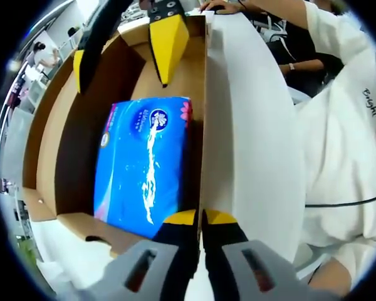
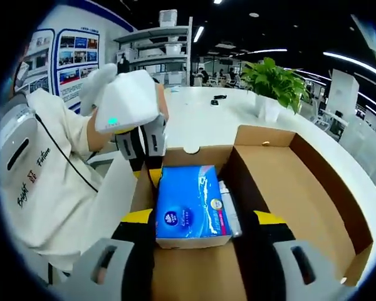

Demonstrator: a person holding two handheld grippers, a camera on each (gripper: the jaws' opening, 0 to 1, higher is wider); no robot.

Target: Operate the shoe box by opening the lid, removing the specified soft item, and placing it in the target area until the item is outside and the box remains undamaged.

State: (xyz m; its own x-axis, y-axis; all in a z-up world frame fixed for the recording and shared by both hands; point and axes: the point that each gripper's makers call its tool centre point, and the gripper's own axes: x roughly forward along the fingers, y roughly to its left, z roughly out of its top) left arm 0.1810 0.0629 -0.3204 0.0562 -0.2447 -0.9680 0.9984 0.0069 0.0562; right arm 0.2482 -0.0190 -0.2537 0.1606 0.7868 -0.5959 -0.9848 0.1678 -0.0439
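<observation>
Tissue pack (image 2: 191, 202) lies in the shoe box (image 2: 301, 182), right hand-held gripper (image 2: 200, 221) spread around it, left hand-held gripper (image 1: 201, 216) pinching the box wall.

The print on the blue tissue pack (image 1: 144, 166) is too small to read. In the right gripper view the pack's (image 2: 189, 207) underside is hidden inside the shoe box (image 2: 313, 188); the box's near right corner is cut off by the picture's edge.

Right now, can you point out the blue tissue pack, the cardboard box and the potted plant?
blue tissue pack (image 2: 189, 200), right gripper view, its top face.
cardboard box (image 2: 282, 169), right gripper view, bare inner floor.
potted plant (image 2: 272, 78), right gripper view, green leaves.
</observation>
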